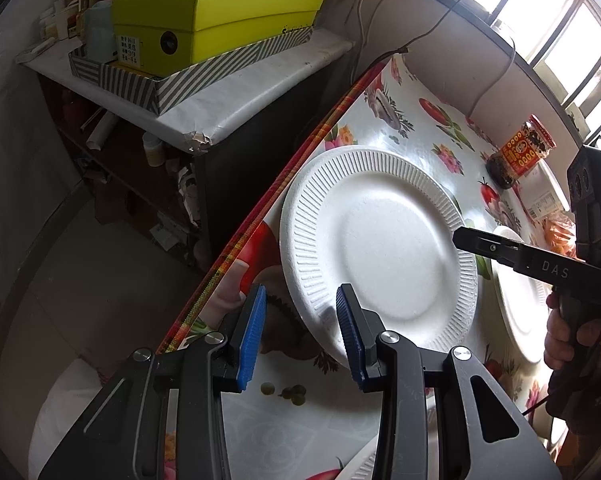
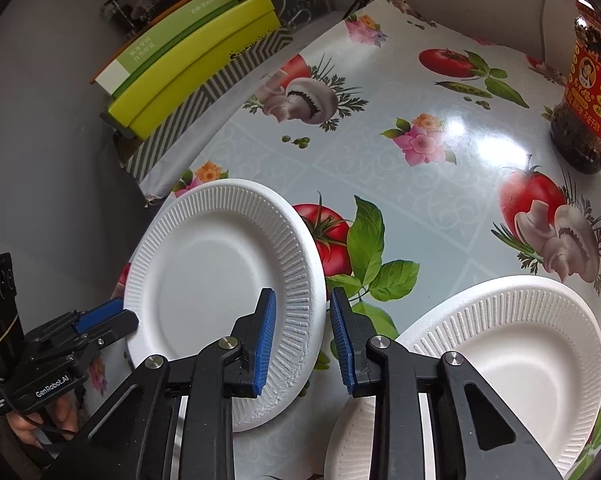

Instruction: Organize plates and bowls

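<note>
A white foam plate lies at the left side of the table, close to its plaid-trimmed edge, and both grippers meet it from opposite sides. The left gripper has its blue pads apart astride the plate's near-left rim: the inner pad is over the ribbed border, and the outer pad stands off the plate with a clear gap to the rim, so nothing is clamped. The right gripper likewise stands with its pads apart across the plate's right rim, one pad above the ribbing and the other just beyond the edge, over the printed leaves; a narrow gap shows there. From the left wrist its black tip reaches the rim on the plate's far-right side, with a hand on its handle. Whether the plate rests flat or is slightly tilted I cannot tell. A second plate sits just right of the right gripper, near the first but not touching it. A jar of chili sauce stands at the far right of the table, well apart from both plates. Green boxes are stacked on a shelf beside the table.
</note>
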### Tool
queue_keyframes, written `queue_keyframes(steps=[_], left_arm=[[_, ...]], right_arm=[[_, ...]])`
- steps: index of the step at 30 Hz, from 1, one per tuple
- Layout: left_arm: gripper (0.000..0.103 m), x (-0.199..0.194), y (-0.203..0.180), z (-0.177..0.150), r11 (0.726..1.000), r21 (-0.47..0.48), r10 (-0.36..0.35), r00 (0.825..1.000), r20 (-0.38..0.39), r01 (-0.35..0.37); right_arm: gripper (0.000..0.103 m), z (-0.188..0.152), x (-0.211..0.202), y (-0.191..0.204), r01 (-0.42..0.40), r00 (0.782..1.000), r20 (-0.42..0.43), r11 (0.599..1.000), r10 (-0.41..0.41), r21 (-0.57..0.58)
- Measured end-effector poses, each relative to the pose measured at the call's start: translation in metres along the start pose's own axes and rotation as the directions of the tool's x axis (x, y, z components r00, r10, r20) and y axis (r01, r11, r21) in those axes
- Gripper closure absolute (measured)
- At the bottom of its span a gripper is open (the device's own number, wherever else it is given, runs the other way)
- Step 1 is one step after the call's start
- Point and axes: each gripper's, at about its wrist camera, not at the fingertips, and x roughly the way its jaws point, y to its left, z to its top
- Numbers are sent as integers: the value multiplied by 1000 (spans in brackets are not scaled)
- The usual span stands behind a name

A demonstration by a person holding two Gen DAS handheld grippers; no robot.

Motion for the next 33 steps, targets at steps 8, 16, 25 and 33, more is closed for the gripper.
queue_keyframes(steps=[8, 16, 25, 33], left_arm=[[77, 3, -5, -1, 1000, 19, 17, 1000, -3, -17], [79, -1, -6, 1, 1000, 17, 18, 1000, -4, -18], [79, -8, -6, 3, 1000, 8, 8, 1000, -1, -8], [79, -17, -14, -1, 1000, 30, 9, 1000, 15, -9]], right_arm=[[85, -3, 1, 0, 0, 1000, 5, 1000, 0, 3], [85, -5, -3, 0, -2, 1000, -1, 1000, 2, 17], [85, -7, -19, 0, -38, 999, 22, 998, 37, 48], [85, -16, -37, 1, -52, 998, 49, 996, 49, 68]])
